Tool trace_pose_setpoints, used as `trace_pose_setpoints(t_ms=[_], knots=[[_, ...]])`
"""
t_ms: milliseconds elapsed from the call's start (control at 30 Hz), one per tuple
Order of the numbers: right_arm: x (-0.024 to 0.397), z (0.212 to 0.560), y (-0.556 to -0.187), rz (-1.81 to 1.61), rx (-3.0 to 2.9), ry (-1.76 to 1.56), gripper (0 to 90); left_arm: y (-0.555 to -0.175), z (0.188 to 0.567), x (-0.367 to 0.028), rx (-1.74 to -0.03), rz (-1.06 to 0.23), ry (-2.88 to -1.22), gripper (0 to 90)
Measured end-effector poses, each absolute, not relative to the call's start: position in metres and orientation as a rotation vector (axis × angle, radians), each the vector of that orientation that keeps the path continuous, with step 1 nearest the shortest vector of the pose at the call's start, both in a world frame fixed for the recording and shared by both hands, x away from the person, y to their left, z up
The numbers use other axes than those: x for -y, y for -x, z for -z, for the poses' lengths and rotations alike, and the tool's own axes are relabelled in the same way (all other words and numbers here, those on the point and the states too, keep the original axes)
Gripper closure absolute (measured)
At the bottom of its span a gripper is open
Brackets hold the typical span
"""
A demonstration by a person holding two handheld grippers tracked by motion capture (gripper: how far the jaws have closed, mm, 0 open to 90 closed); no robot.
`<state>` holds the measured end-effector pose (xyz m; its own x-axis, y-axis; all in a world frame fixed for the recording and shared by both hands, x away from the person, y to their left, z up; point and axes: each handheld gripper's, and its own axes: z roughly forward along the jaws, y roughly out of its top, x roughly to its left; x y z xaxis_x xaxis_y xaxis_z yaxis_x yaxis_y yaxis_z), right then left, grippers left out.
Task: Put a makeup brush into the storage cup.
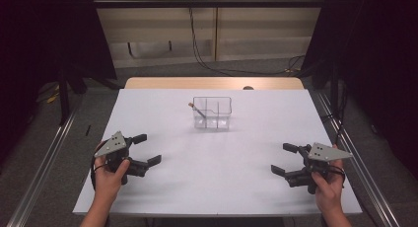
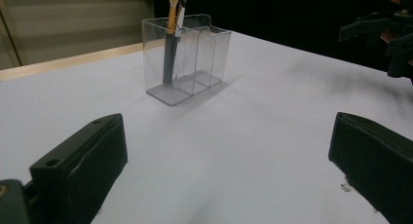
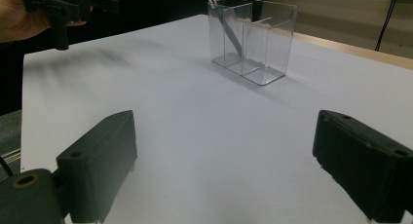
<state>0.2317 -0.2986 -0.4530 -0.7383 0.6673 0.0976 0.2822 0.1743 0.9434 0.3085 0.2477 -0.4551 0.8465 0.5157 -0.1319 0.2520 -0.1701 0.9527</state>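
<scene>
Both hands low at the near edge of the white table [image 1: 162,118]: the left gripper [image 1: 147,148] sits near-left, jaws spread wide with nothing between them, and the right gripper [image 1: 284,159] mirrors it near-right, just as wide and just as empty. Well beyond them, toward the far middle, stands the clear plastic divided organizer box [image 1: 212,112]. A yellow-tipped grey brush [image 2: 171,36] leans upright in its left-hand compartment.

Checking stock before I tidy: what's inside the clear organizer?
The clear organizer holds two slim tools, one yellow-tipped, one dark, in an end compartment. Other compartments look empty. Their lower ends blur through the plastic.
</scene>
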Motion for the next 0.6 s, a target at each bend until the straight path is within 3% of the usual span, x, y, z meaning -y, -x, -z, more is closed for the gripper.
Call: trace_pose_setpoints(t_ms=[600], knots=[[0.301,0.455,-0.233,-1.576,-2.115,-0.918,8.6,-0.300,0.456,-0.262,-0.608,-0.264,-1.750,0.6]])
